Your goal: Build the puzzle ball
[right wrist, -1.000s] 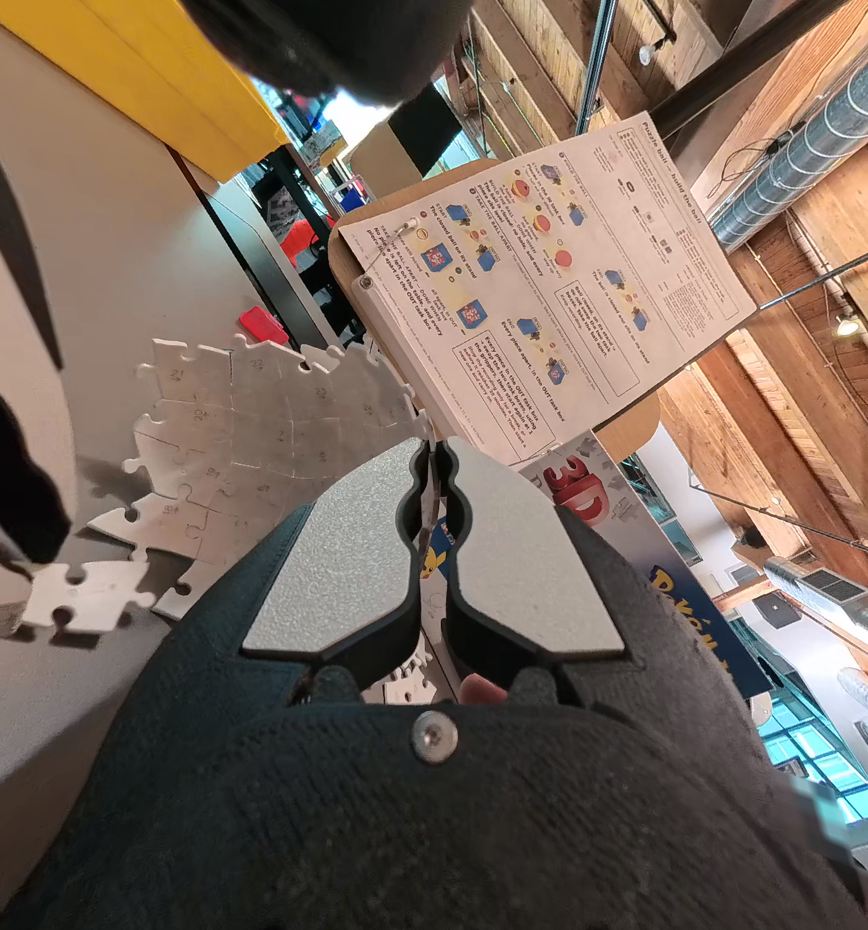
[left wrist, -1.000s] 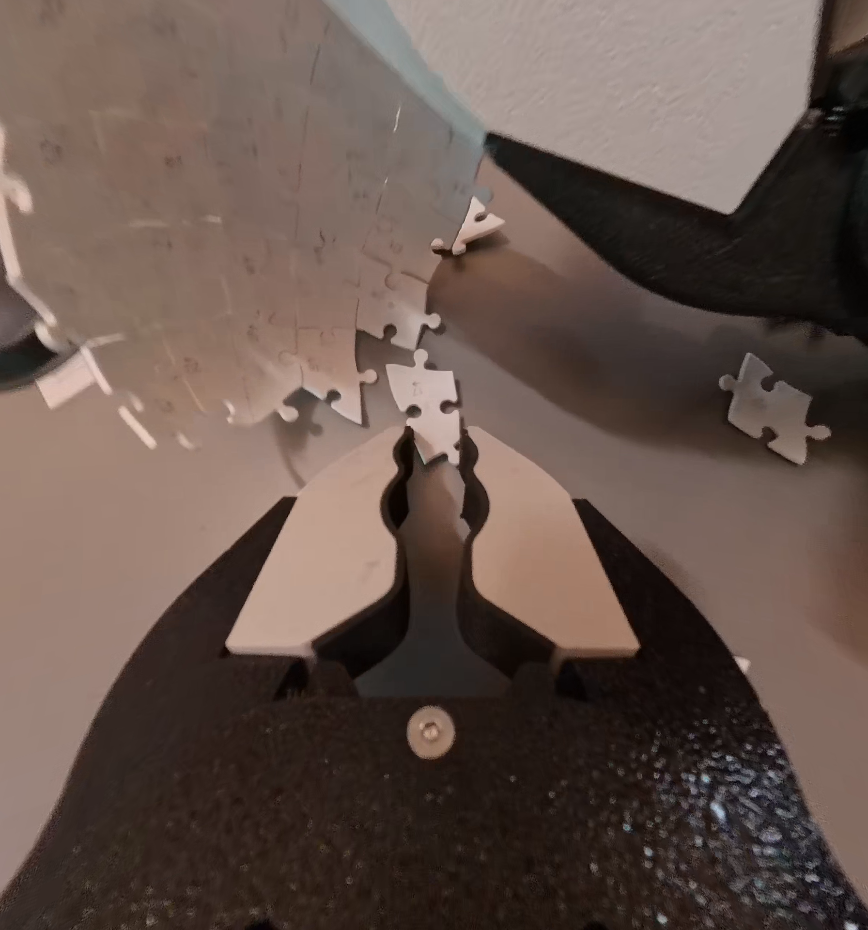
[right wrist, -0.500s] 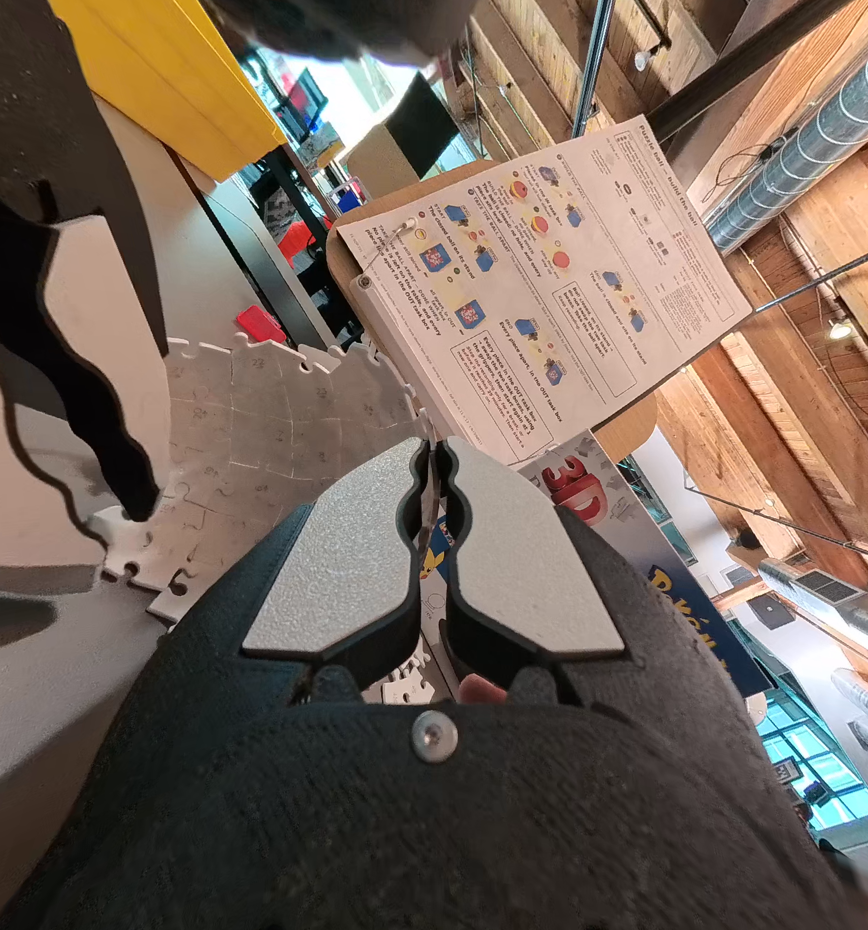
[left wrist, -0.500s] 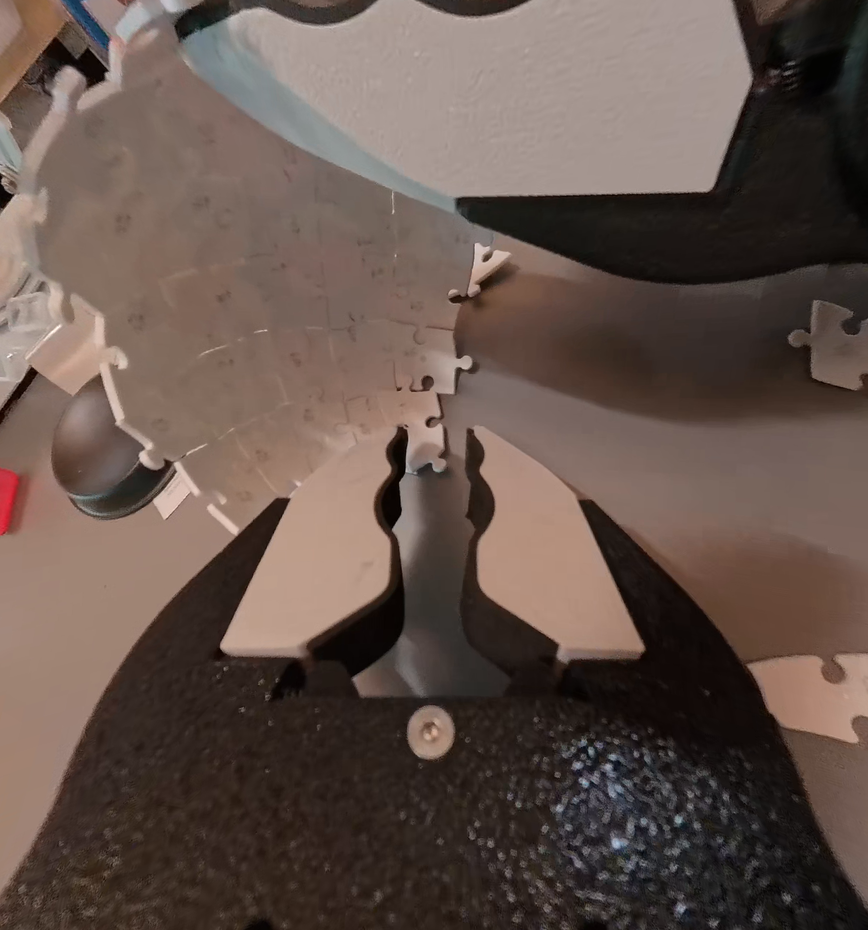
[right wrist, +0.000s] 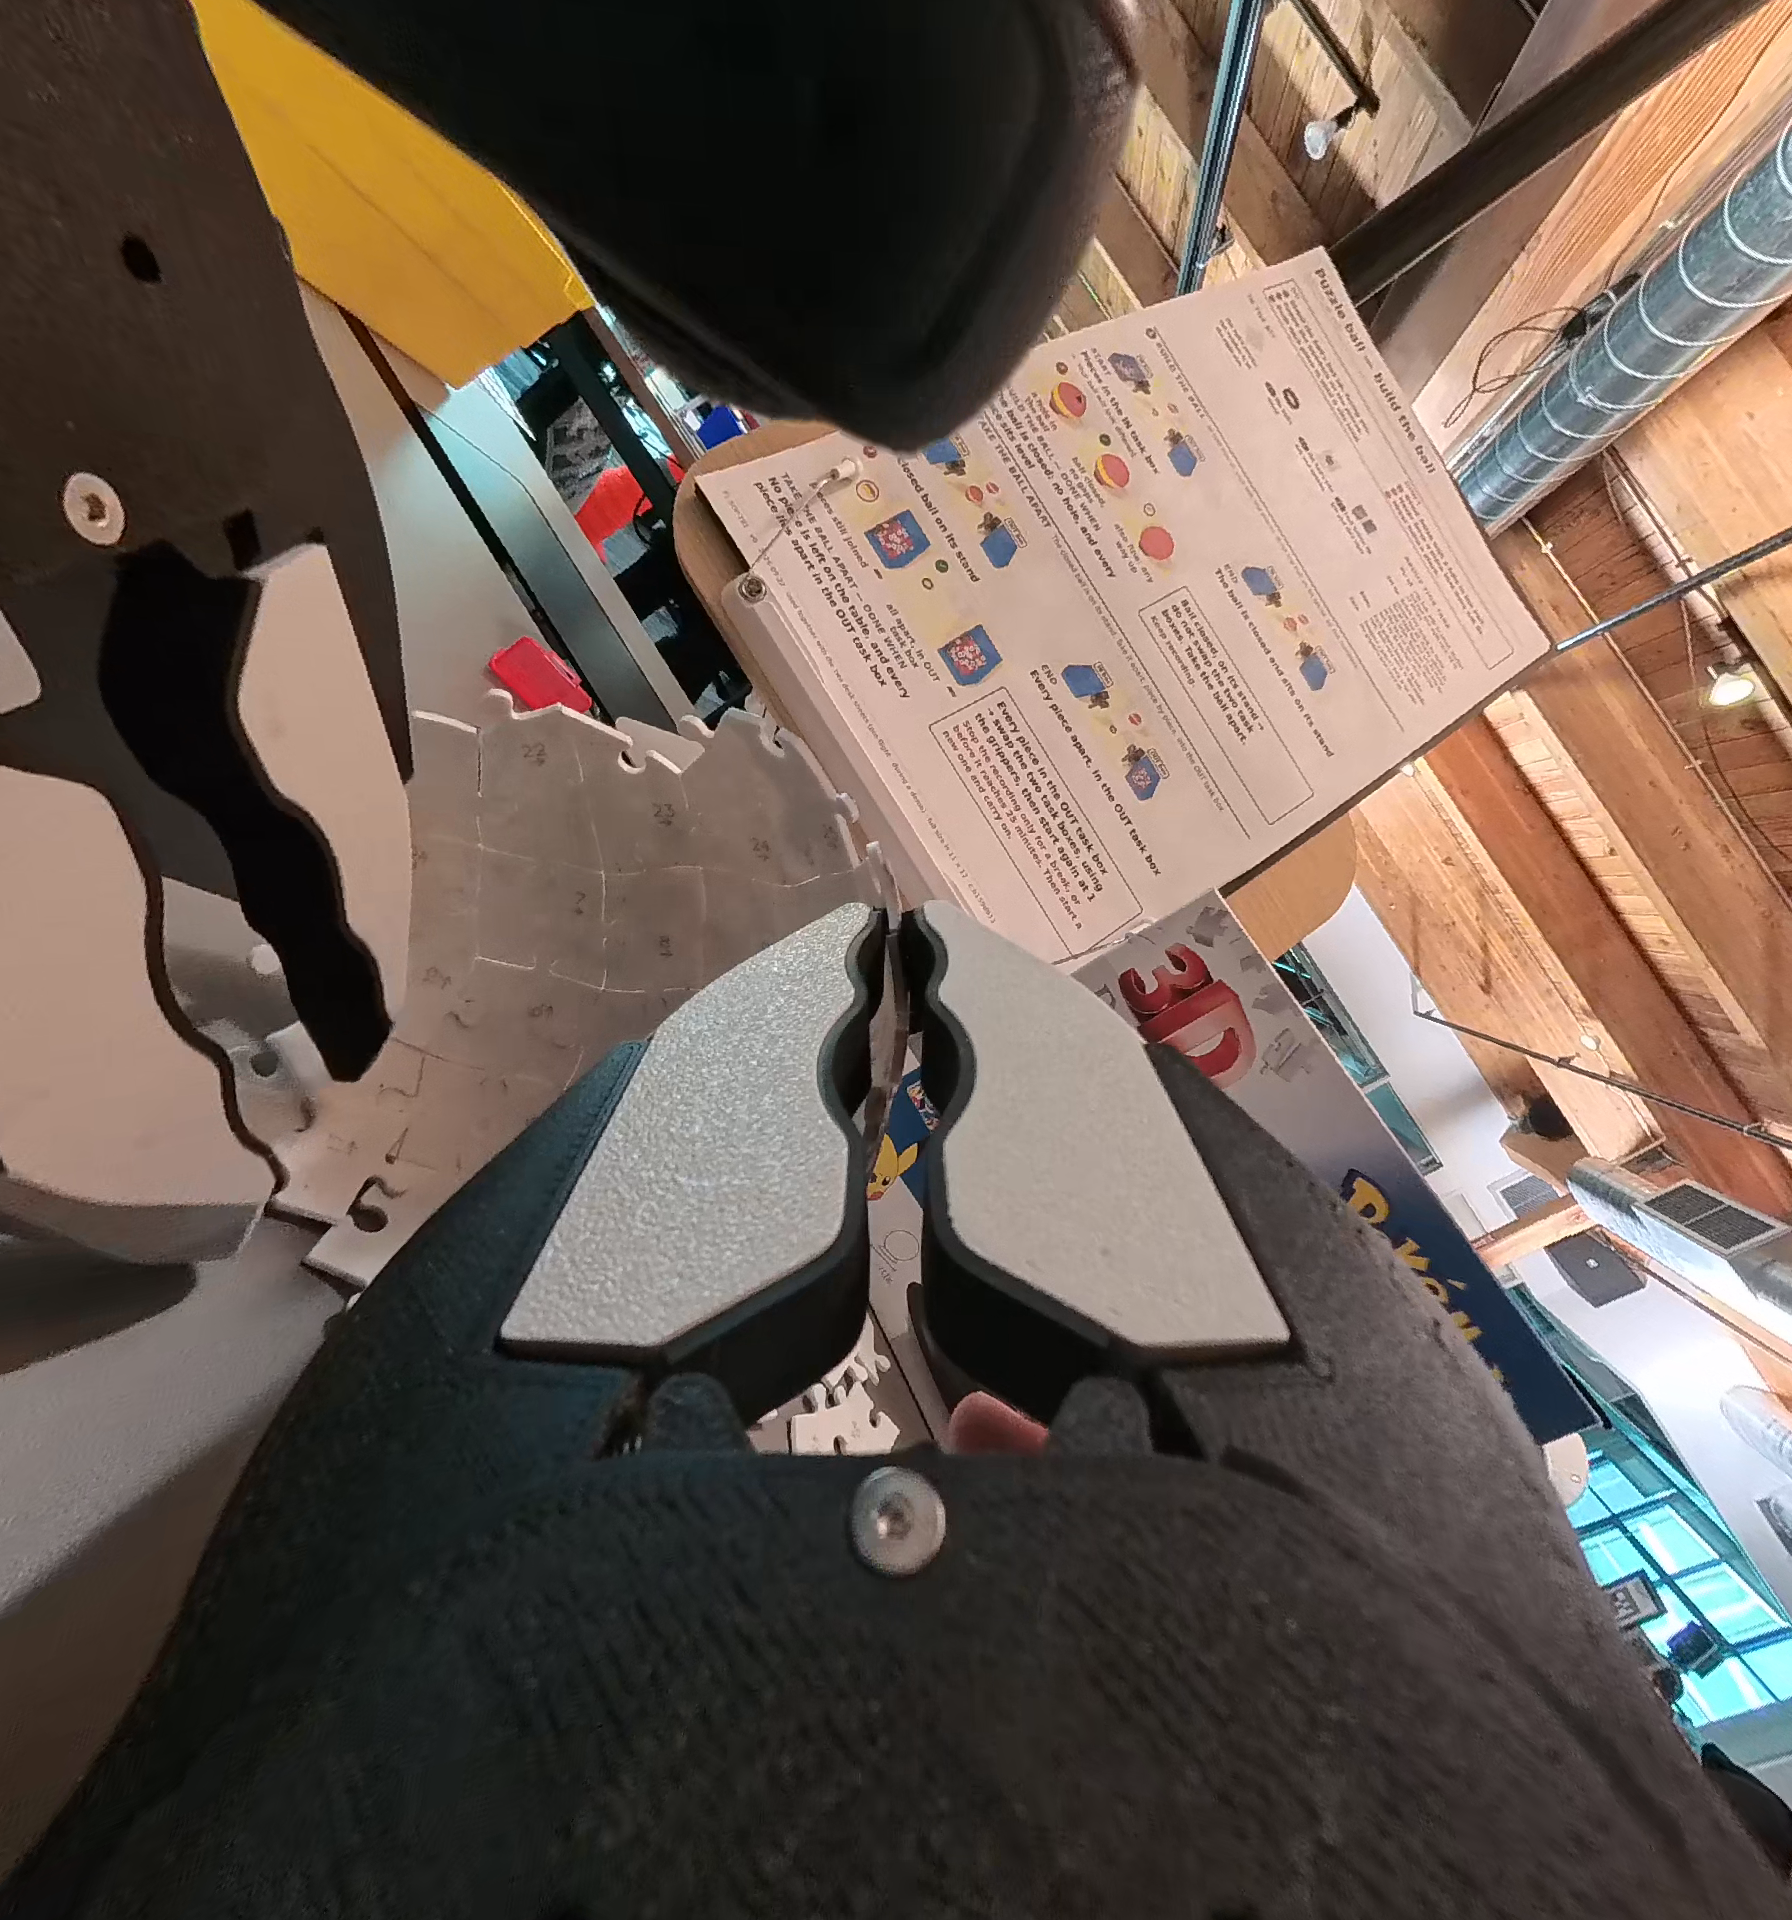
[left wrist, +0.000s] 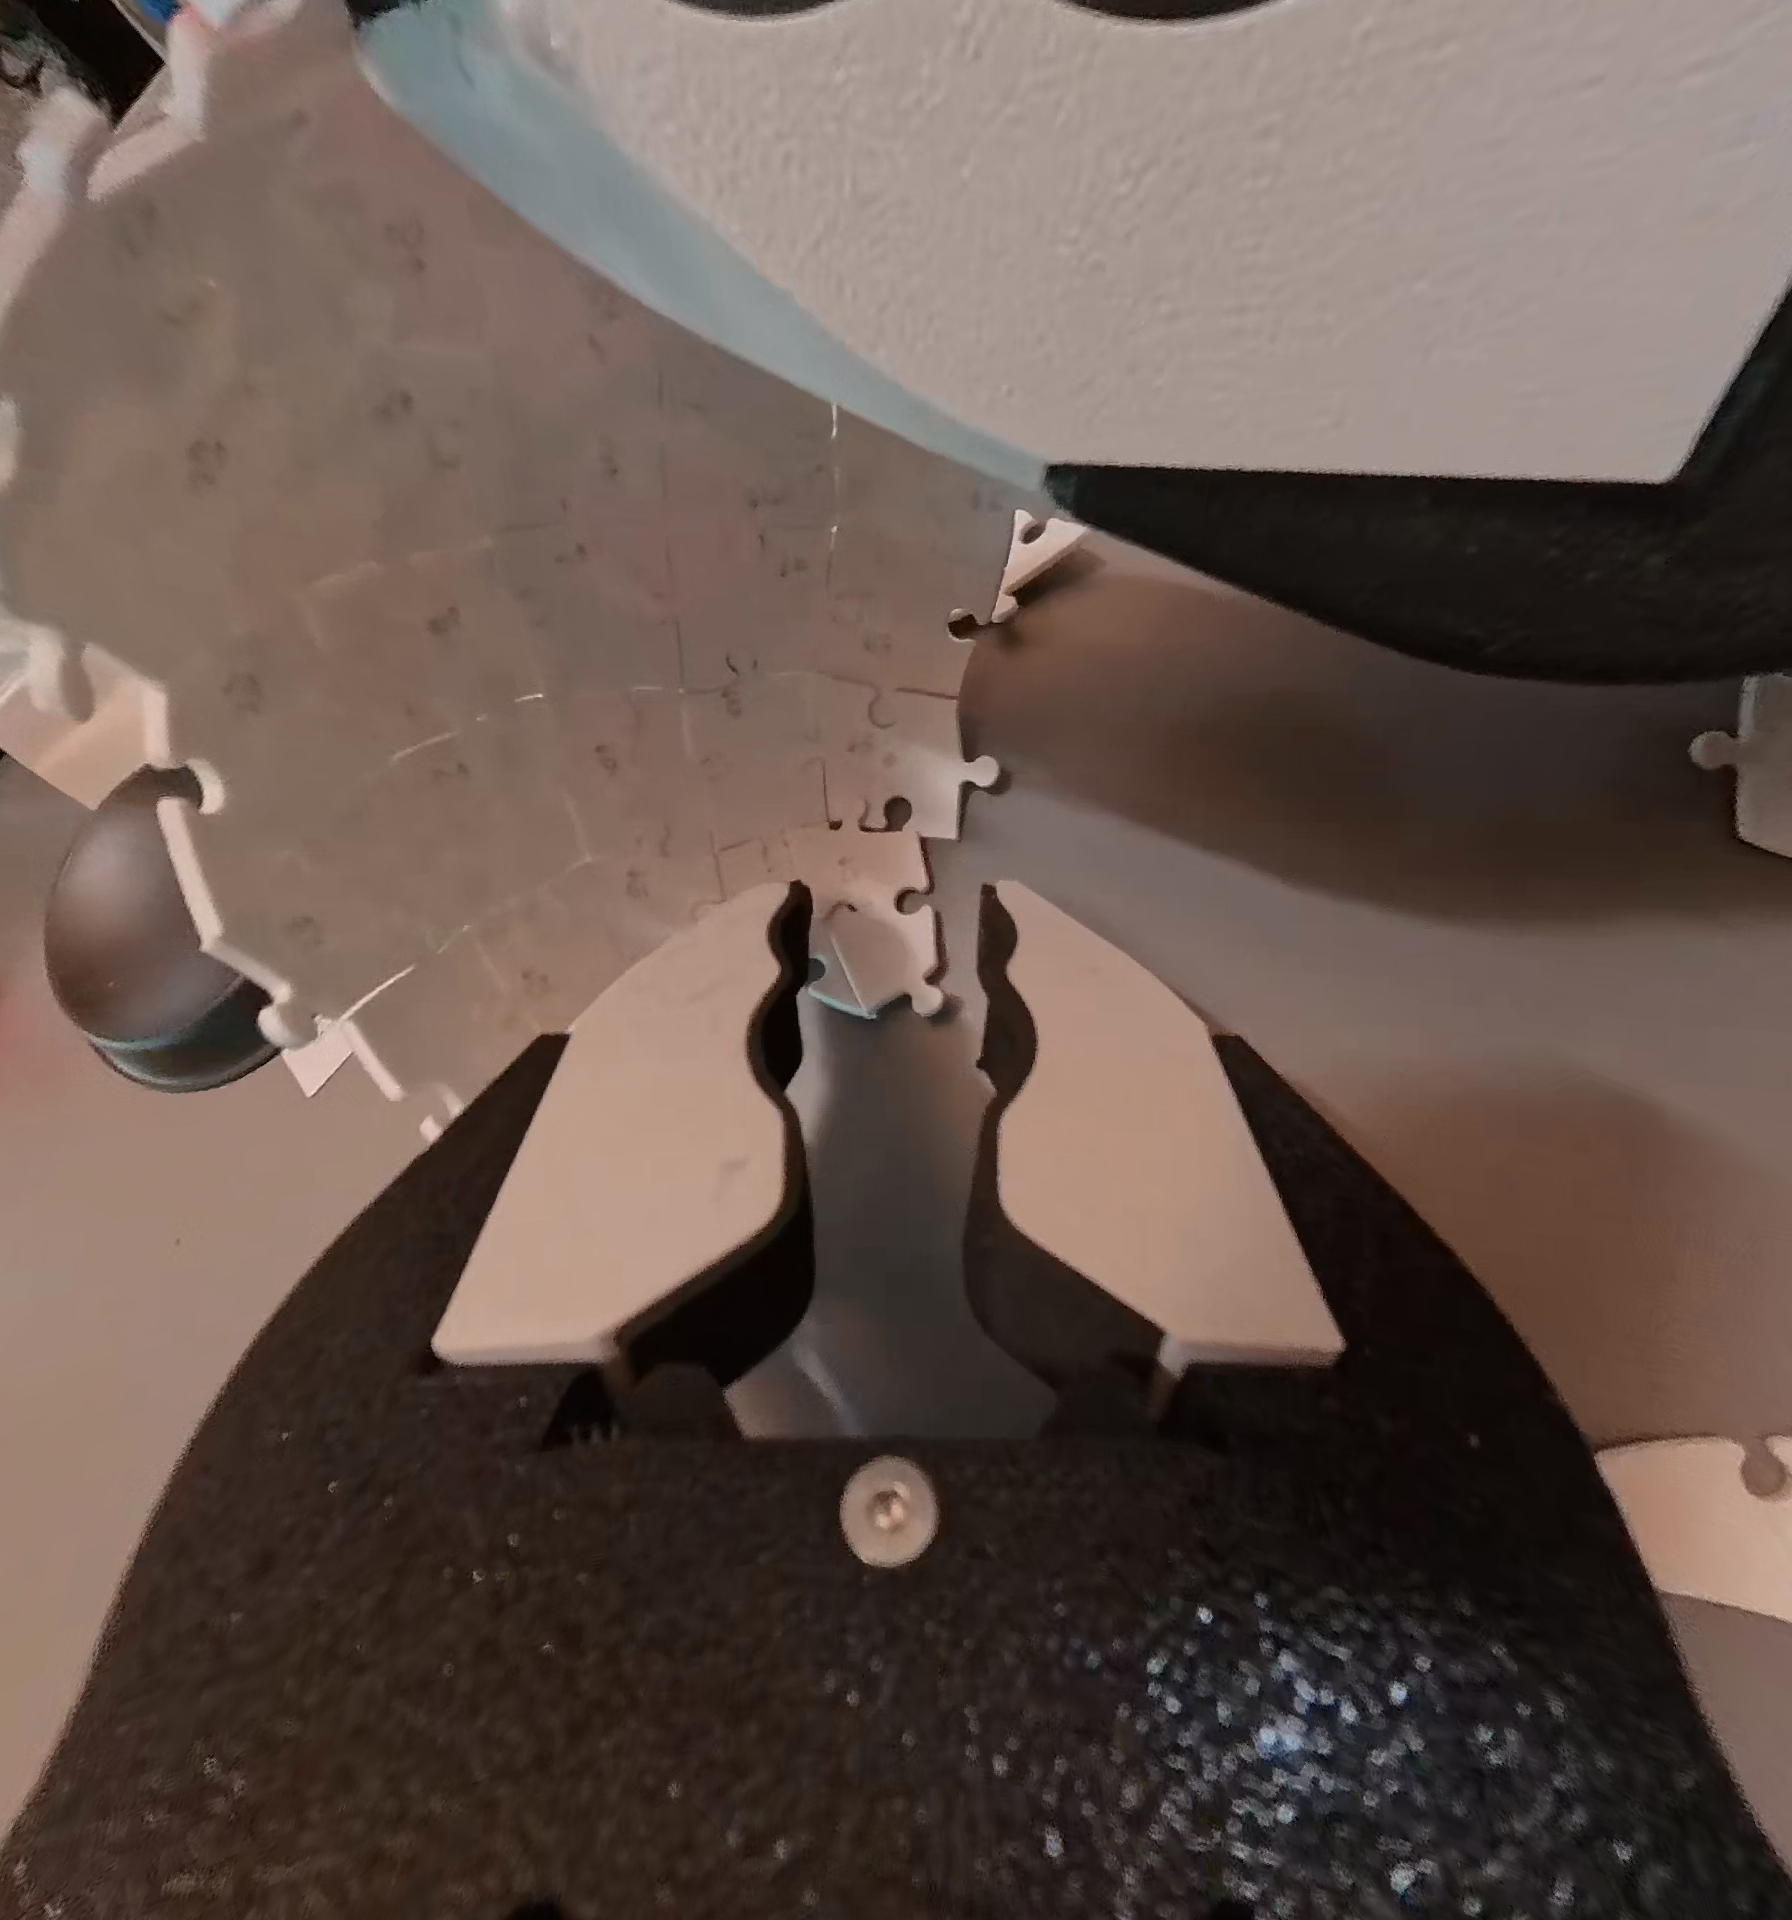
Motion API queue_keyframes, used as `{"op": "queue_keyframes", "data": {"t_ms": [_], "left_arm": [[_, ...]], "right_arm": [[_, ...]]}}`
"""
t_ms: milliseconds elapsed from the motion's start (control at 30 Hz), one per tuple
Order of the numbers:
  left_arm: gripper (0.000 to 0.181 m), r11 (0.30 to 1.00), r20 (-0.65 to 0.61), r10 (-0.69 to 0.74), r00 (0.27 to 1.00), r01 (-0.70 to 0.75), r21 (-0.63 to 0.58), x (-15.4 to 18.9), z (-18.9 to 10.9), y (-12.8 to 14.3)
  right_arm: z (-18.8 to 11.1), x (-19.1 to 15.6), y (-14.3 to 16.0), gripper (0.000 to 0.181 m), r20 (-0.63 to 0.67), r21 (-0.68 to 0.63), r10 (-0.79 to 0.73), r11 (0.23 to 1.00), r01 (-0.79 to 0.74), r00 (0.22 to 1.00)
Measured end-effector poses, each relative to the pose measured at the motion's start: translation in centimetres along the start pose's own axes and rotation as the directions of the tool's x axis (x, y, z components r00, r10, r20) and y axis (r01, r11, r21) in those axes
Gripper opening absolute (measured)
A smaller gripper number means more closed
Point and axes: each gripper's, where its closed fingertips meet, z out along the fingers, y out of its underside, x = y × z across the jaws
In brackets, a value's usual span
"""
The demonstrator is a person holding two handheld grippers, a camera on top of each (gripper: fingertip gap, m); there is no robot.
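The right gripper [right wrist: 897, 930] pinches the curved puzzle shell [left wrist: 476, 582] by its rim, whose newest piece [left wrist: 876, 951] sits just ahead between the left gripper's [left wrist: 887, 909] parted jaws.

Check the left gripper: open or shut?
Open. The left gripper shows a clear gap between its fingers, with the newest puzzle piece sitting in that gap at the shell's lower edge, not pinched.
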Motion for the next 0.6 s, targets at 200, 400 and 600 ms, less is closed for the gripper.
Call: {"op": "queue_keyframes", "data": {"t_ms": [200,400,600], "left_arm": [[0.025,1.0,-0.055,0.031,0.998,-0.03,0.003,1.0,0.2,-0.3],[0.034,1.0,-0.016,-0.01,1.0,0.01,0.011,0.3,-0.2,-0.9],[0.049,0.976,0.032,-0.184,0.982,0.186,-0.113,0.9,-0.6,-0.4]], "right_arm": [[0.0,0.0,0.0,0.004,0.0,0.0,0.004,1.0,-0.004,1.0],[0.0,0.0,0.1,0.004,-0.003,-0.003,0.004,1.0,-0.004,1.0],[0.0,0.1,0.1,0.004,-0.007,0.0,0.008,1.0,-0.008,1.0]]}}
